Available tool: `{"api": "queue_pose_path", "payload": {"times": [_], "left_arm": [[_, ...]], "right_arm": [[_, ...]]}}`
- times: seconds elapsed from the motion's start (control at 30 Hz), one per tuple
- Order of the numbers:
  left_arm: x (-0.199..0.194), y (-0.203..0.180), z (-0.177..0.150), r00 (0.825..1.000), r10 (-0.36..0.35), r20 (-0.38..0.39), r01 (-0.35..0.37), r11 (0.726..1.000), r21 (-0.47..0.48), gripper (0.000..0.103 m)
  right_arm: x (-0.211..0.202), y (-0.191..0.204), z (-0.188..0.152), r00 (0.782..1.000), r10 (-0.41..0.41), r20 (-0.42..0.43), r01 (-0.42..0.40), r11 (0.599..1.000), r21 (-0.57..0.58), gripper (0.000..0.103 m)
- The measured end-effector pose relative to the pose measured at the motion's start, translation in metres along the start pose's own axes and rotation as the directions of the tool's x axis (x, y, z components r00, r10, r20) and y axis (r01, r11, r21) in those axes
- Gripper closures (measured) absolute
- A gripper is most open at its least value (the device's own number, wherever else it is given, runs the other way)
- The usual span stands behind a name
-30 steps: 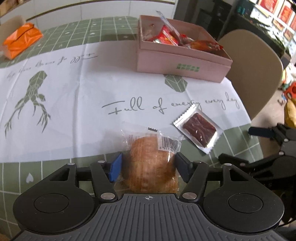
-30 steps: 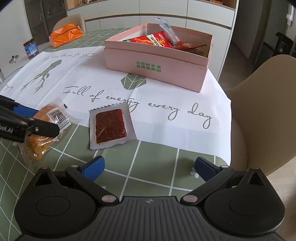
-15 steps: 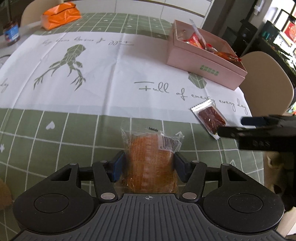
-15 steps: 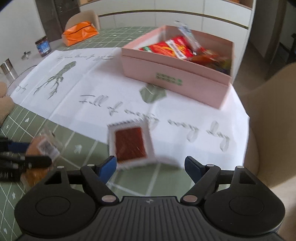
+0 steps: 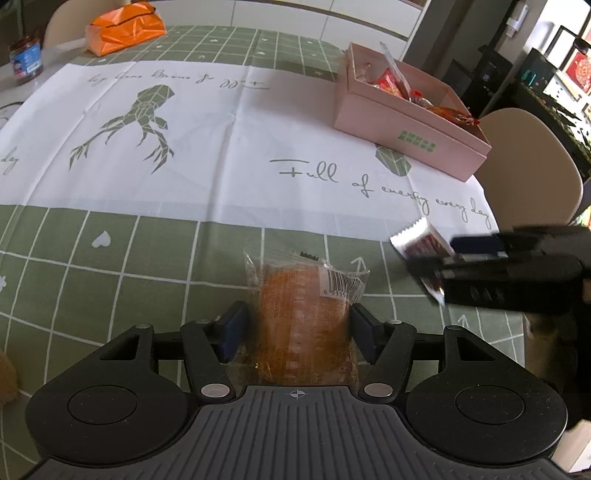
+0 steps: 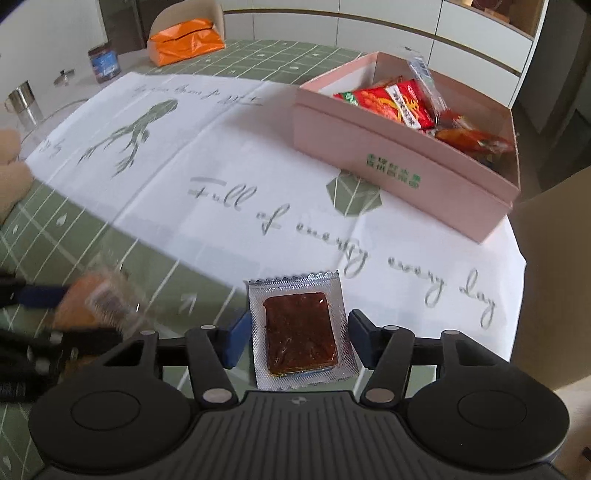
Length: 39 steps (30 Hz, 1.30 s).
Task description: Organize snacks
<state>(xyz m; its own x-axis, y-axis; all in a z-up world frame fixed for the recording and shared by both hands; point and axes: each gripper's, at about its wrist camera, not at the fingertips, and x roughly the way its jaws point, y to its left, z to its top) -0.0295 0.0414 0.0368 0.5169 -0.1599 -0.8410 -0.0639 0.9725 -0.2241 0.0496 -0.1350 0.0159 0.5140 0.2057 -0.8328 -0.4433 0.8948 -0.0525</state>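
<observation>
A bread roll in a clear wrapper (image 5: 303, 317) sits between the pads of my left gripper (image 5: 297, 328), which is shut on it over the green checked cloth; its jaws are easing open. The same roll (image 6: 92, 306) shows blurred at the left of the right wrist view. A foil packet with a dark red slab (image 6: 299, 332) lies between the jaws of my right gripper (image 6: 299, 336), which are closing, pads at its edges. In the left wrist view that packet (image 5: 417, 240) tilts in the right gripper (image 5: 432, 254). The pink box (image 6: 388, 162) holds several snack packets.
The pink box (image 5: 399, 125) stands far right on the white printed runner (image 5: 221, 147). An orange bag (image 5: 122, 27) and a dark jar (image 5: 26, 59) are at the far end. A beige chair (image 5: 528, 166) is beside the table's right edge. A metal cup (image 6: 22, 103) stands far left.
My right gripper moved forward over the foil packet and its jaws narrowed around it; the packet has shifted. The left gripper drew the bread roll back off the white runner onto the green cloth.
</observation>
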Motion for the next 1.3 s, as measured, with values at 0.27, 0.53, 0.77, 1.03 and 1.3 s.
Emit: {"api": "queue_pose_path", "payload": {"times": [0.27,0.53,0.77,1.03,1.3], "left_arm": [[-0.001,0.001,-0.003,1.000,-0.014,0.020,0.014,1.000,-0.003,0.037],[-0.011,0.002,-0.005,0.997,-0.064,0.037,0.063,0.998,0.010,0.045],[-0.056,-0.017,0.043,0.967,-0.179,0.183,0.174,0.984,0.040,0.046],[-0.085,-0.079,0.193,0.875,-0.323,0.361,0.272,0.944,0.186,0.045],[-0.010,-0.079,0.244,0.897,-0.328,0.296,0.327,0.943,0.057,0.048]], "right_arm": [[-0.026,-0.011,-0.021,0.999,0.030,-0.021,-0.029,0.998,0.063,0.048],[-0.053,-0.022,-0.027,0.999,0.040,0.012,-0.041,0.994,0.103,0.050],[-0.076,-0.036,-0.026,0.998,0.028,0.053,-0.034,0.992,0.123,0.050],[-0.094,-0.053,-0.010,0.989,0.044,0.142,-0.062,0.989,0.131,0.050],[-0.088,-0.071,-0.002,0.985,0.043,0.168,-0.076,0.979,0.192,0.049]]}}
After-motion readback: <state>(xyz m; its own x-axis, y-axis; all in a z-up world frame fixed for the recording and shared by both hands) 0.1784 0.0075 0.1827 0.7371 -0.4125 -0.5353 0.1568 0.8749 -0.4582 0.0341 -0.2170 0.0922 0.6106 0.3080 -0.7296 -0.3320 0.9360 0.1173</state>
